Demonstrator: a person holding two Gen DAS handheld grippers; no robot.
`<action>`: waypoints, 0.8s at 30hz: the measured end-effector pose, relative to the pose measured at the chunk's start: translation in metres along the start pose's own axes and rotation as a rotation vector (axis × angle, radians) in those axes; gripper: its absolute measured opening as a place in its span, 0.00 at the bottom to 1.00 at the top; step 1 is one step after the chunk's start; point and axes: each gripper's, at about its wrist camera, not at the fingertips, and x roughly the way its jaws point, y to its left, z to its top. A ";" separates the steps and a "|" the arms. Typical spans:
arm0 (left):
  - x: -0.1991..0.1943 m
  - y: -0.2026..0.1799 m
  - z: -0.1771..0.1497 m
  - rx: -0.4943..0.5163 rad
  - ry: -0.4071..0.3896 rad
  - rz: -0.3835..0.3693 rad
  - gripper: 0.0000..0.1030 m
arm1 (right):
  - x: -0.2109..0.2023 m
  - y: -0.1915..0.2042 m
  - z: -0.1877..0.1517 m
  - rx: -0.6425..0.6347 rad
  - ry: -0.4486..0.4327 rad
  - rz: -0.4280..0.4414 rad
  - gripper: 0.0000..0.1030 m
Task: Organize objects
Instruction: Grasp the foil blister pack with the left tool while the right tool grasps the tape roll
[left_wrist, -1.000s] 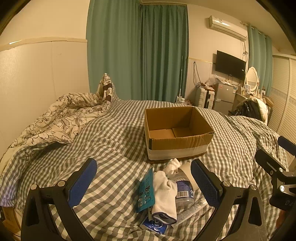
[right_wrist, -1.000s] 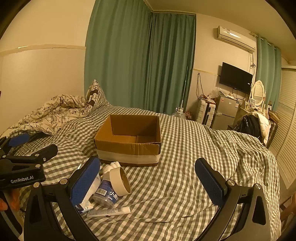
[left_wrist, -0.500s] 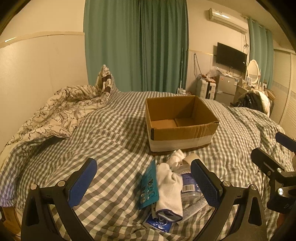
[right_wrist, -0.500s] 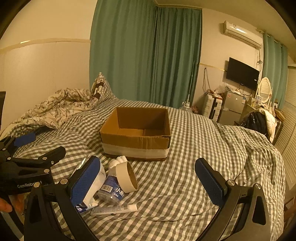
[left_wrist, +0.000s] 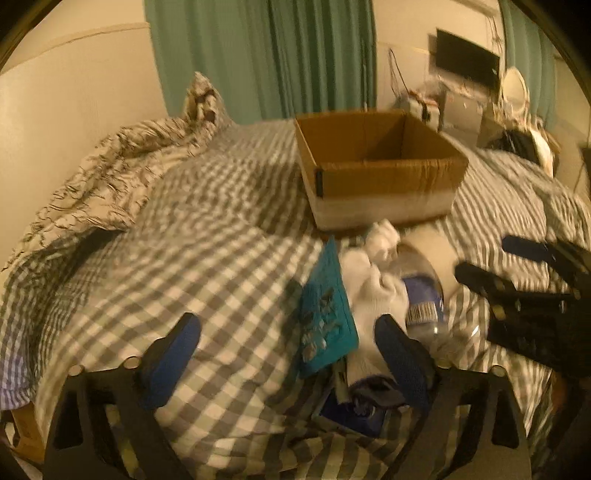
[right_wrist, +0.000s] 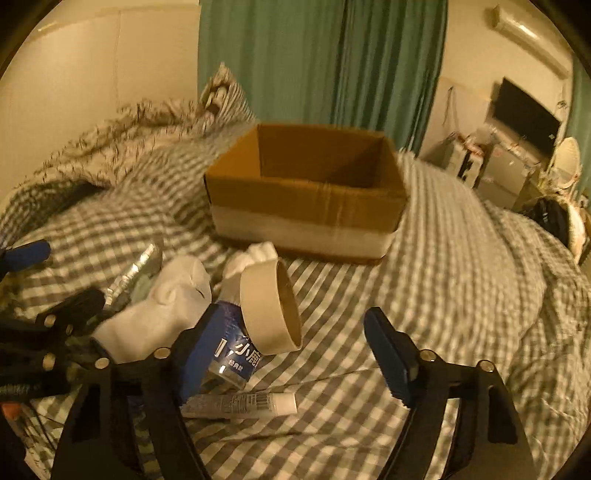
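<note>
An open, empty cardboard box (left_wrist: 380, 184) (right_wrist: 306, 206) stands on the checked bed. In front of it lies a small pile: a teal card (left_wrist: 325, 314), white socks (left_wrist: 373, 291) (right_wrist: 166, 306), a blue-labelled bottle (left_wrist: 424, 302) (right_wrist: 236, 354), a tape roll (right_wrist: 269, 306) and a tube (right_wrist: 240, 402). My left gripper (left_wrist: 286, 325) hovers over the card and a sock, jaws closing, pads touching nothing. My right gripper (right_wrist: 293, 314) straddles the tape roll and bottle, jaws closing, with no grip visible. Each gripper shows at the edge of the other's view.
A rumpled floral duvet (left_wrist: 110, 177) is heaped at the left by the wall. Green curtains (right_wrist: 332, 55) hang behind the bed. A TV (right_wrist: 524, 114), a mirror and cluttered furniture stand at the far right. Bare checked sheet (right_wrist: 461, 277) spreads right of the pile.
Both grippers have dropped toward the pile and tilted further down, so the objects look larger. Both pairs of jaws have narrowed, the right more than the left.
</note>
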 end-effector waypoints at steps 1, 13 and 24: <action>0.004 -0.003 -0.002 0.007 0.019 -0.015 0.85 | 0.005 -0.002 0.000 0.010 0.014 0.017 0.71; 0.021 -0.011 0.003 0.016 0.078 -0.116 0.82 | 0.036 -0.007 0.002 -0.008 0.069 0.047 0.29; 0.039 0.007 0.018 -0.001 0.103 -0.097 0.12 | -0.001 -0.021 0.003 0.013 0.004 0.011 0.28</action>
